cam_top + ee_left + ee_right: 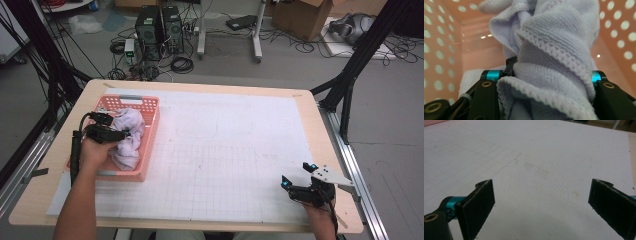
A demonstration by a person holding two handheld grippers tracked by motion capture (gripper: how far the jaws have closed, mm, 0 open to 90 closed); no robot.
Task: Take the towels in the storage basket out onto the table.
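The left tool point(114, 131) is held inside the pink basket point(150, 131), its jaws spread around folds of the lavender towel point(554, 57) bunched in that basket. The right tool point(541, 202) is kept wide apart, well away from the basket, over the white gridded sheet point(536, 157) on the surface.

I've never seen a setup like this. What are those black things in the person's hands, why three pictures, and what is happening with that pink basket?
A person holds a hand-worked grasping tool in each hand; there is no robot arm. The high view looks down on the table, which is covered by a white gridded sheet. The other two pictures come from small cameras riding on each tool, looking along its black jaws. The left tool reaches into the pink basket and, seen close up, has a pale lilac towel bunched between its jaws, though how tightly is unclear. The right tool rests over the bare sheet with its jaws wide apart, holding nothing.
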